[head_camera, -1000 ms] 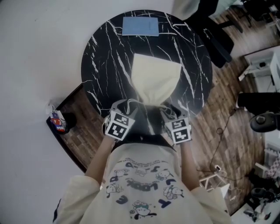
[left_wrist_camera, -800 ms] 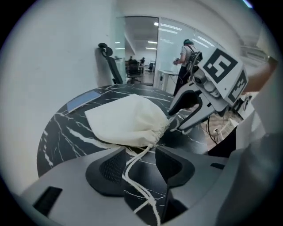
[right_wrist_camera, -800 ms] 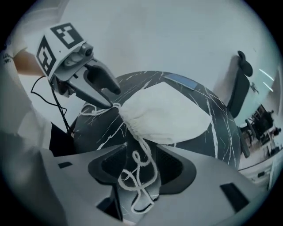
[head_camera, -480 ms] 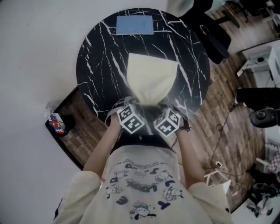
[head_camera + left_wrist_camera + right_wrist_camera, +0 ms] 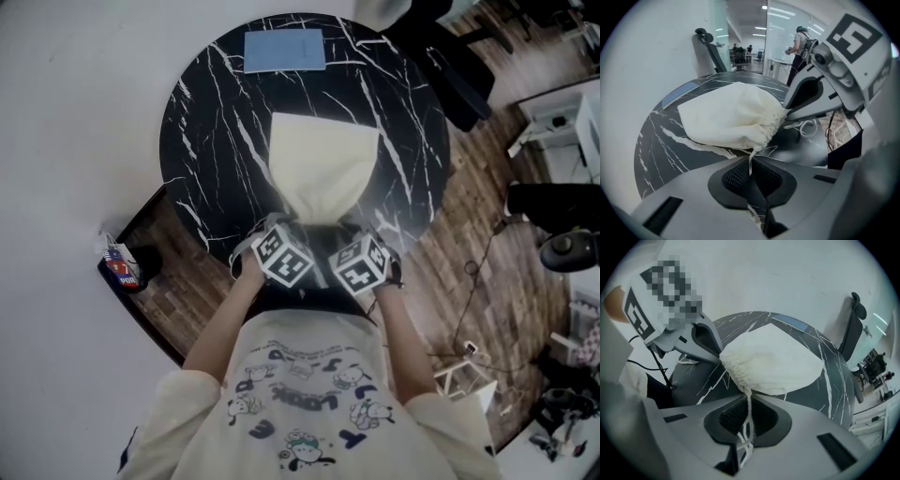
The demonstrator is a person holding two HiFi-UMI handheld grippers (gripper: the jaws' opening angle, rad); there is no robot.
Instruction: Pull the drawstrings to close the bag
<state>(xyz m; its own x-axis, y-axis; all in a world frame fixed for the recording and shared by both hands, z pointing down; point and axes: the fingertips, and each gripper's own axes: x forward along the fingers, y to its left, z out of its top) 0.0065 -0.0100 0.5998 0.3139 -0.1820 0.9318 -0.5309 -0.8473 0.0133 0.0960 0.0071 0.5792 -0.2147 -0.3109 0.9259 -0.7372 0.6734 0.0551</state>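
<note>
While a cream bag (image 5: 323, 167) lies in the middle of the round black marble table (image 5: 202, 112), its gathered mouth toward the near edge, a person's left gripper (image 5: 751, 173) has just clamped its jaws tight onto the left drawstring (image 5: 751, 158). The right gripper (image 5: 745, 427), its jaws also just closed, pinches the right drawstring (image 5: 749, 408). A blue sheet (image 5: 284, 51) sits at the far edge.
</note>
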